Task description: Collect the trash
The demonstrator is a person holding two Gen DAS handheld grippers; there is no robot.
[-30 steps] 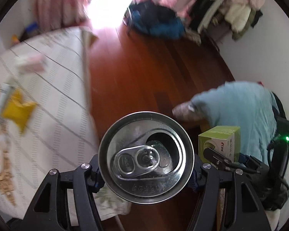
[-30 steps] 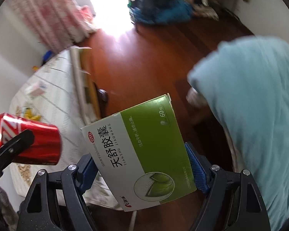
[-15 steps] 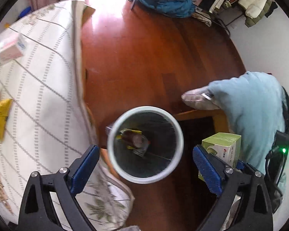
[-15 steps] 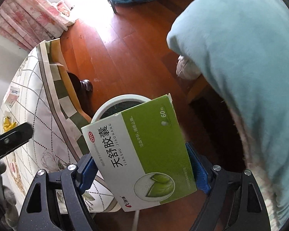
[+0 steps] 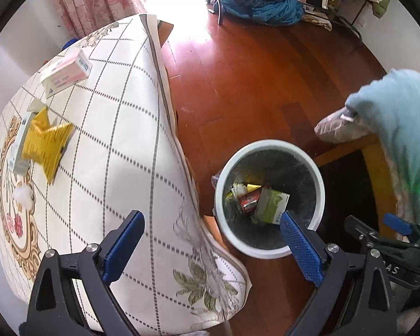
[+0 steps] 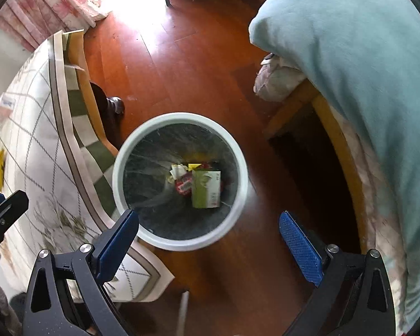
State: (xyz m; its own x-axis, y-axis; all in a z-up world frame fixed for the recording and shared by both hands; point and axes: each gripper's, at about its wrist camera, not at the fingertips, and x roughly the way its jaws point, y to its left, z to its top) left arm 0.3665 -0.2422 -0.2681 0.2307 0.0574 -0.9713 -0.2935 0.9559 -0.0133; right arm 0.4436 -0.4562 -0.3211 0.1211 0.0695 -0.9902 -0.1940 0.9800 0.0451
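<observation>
Both claws have just sprung wide and hold nothing: the right gripper (image 6: 208, 236) hangs above the white bin (image 6: 239, 165). One green carton (image 6: 205, 189) and one red can (image 5: 247, 200) lie below. Ahead-left of the left gripper (image 5: 211, 236), three light crushable items remain: yellow packet (image 5: 46, 144), pink box (image 5: 67, 74), cotton ball (image 5: 23, 194); pinch their edges

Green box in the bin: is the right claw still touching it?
Apart. The right wrist view shows the right claw with jaws wide open, having just opened, and nothing between them; the green box lies at the bottom of the bin.
</observation>
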